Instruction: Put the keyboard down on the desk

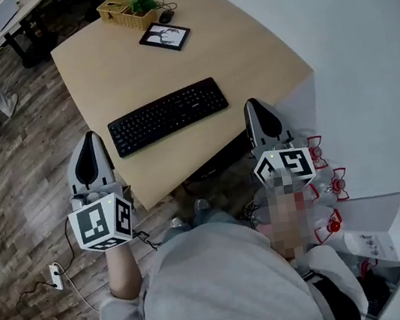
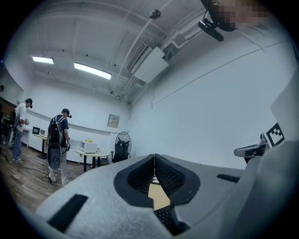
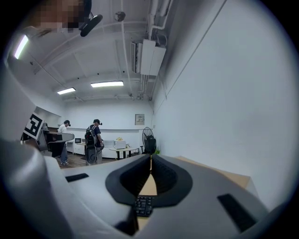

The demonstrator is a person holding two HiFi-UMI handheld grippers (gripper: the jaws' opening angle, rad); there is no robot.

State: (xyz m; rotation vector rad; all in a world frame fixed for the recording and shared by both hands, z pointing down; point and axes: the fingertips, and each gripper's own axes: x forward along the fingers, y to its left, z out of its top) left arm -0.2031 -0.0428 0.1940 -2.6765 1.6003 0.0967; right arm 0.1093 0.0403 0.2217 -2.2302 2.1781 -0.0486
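Note:
A black keyboard (image 1: 168, 115) lies flat on the light wooden desk (image 1: 242, 49), near its front edge. My left gripper (image 1: 90, 134) is held just off the desk's front left edge, jaws shut and empty, a short way left of the keyboard. My right gripper (image 1: 252, 101) stands at the front right edge, also shut and empty, just right of the keyboard. In the left gripper view the jaws of the left gripper (image 2: 154, 156) meet, with keyboard keys (image 2: 163, 215) below. The right gripper view shows the right gripper (image 3: 150, 158) closed above the keys (image 3: 144, 205).
At the desk's far end stand a wicker basket with a plant (image 1: 131, 11), a mouse (image 1: 165, 17) and a framed picture (image 1: 164, 37). Red-capped bottles (image 1: 326, 187) and a white box (image 1: 375, 229) sit at my right. A power strip (image 1: 56, 276) lies on the floor. Two people (image 2: 58, 144) stand far off.

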